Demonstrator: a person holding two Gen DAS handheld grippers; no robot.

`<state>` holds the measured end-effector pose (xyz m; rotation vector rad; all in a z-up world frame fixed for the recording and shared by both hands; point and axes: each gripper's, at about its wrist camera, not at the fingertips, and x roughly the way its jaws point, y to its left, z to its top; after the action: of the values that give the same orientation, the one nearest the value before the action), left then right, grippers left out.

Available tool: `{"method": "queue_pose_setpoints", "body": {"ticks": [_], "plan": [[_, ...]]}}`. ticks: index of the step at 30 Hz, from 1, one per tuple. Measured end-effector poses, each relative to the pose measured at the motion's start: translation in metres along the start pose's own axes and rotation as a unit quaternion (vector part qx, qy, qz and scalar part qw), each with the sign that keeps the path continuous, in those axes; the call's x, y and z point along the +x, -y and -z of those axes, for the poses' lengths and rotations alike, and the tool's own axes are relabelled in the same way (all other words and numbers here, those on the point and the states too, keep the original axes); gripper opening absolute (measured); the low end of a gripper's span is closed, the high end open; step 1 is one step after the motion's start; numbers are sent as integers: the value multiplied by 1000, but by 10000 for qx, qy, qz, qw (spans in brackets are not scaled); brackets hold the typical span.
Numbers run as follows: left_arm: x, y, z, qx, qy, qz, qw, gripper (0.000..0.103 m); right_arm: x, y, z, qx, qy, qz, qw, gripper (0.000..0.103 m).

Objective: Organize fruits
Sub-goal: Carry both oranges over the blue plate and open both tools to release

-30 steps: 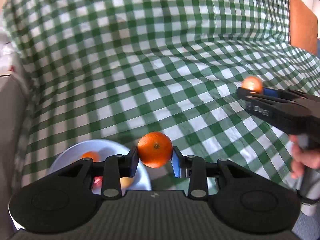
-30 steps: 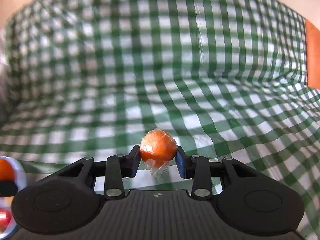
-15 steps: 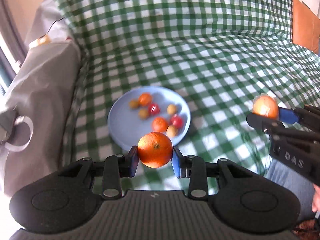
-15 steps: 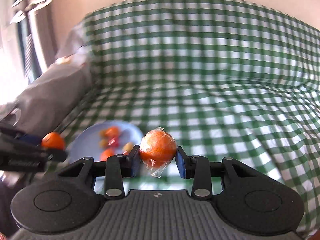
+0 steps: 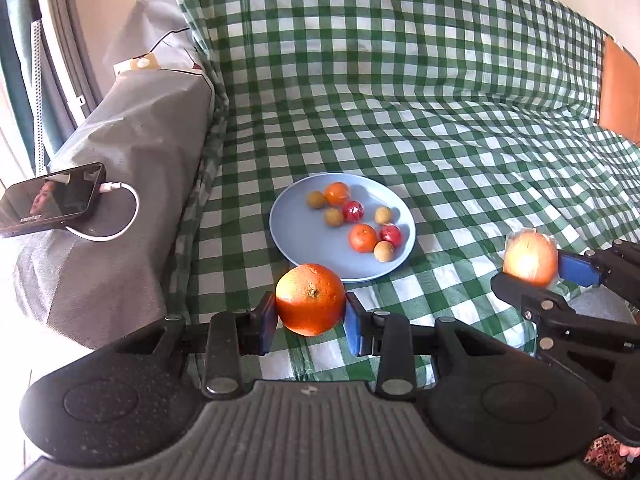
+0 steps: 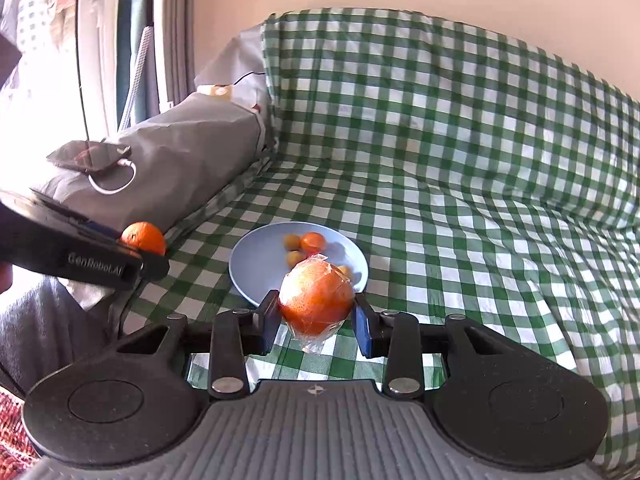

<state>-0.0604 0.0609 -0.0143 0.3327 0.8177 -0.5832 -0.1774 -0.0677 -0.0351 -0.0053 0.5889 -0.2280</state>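
Left wrist view gives me the left tool (image 5: 310, 312) pinching one bare orange (image 5: 310, 299) between its blue pads, held above the green-checked cloth (image 5: 400, 100) just in front of the blue plate (image 5: 298, 236). On that plate I count eight small fruits: two small oranges (image 5: 363, 237), two red ones (image 5: 353, 211) and four yellowish-brown ones (image 5: 333, 216). At the right edge I see my right tool (image 5: 532, 280) clamped on one plastic-wrapped orange (image 5: 530, 258), well clear of the plate. Right wrist view confirms it: the wrapped fruit (image 6: 317, 300) sits squeezed between both pads, film bunched below it, and it hides part of the plate (image 6: 256, 264) behind. One phone (image 5: 50, 199) with one white cable (image 5: 120, 216) rests on the grey cover (image 5: 132, 152) to the left.
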Motion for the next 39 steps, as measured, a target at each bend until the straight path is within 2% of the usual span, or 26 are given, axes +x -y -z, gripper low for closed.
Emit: {"method": "queue_pose_setpoints", "body": {"ticks": [7, 13, 19, 23, 32, 33, 34, 35, 36, 37, 39], "plan": [[23, -4, -5, -2, -217, 24, 9998, 39, 17, -1, 1, -80, -216, -16, 9997, 39], [54, -3, -26, 37, -335, 120, 9994, 39, 47, 8, -3, -90, -367, -48, 9993, 39], [98, -4, -55, 147, -367, 252, 9989, 39, 96, 21, -12, -57, -559, -206, 9982, 39], [137, -3, -70, 246, -523, 240, 9980, 39, 132, 23, -16, 13, -743, -320, 9967, 39], [209, -6, -86, 388, -869, 183, 9953, 40, 202, 21, -13, 153, -1201, -479, 9915, 39], [211, -6, -87, 440, -800, 256, 9955, 54, 207, 19, -12, 144, -1230, -471, 9912, 40], [211, -7, -88, 465, -733, 295, 9958, 85, 213, 18, -11, 127, -1268, -453, 9908, 40], [209, -7, -90, 452, -663, 188, 9966, 97, 217, 18, -11, 116, -1324, -429, 9902, 46], [203, -8, -90, 415, -519, 50, 9978, 102, 221, 18, -12, 132, -1382, -412, 9895, 60], [197, -9, -90, 401, -387, -24, 9984, 103, 221, 20, -13, 162, -1410, -408, 9890, 67], [186, -9, -90, 471, -433, -14, 9980, 103, 213, 24, -16, 226, -1329, -373, 9902, 88]]}}
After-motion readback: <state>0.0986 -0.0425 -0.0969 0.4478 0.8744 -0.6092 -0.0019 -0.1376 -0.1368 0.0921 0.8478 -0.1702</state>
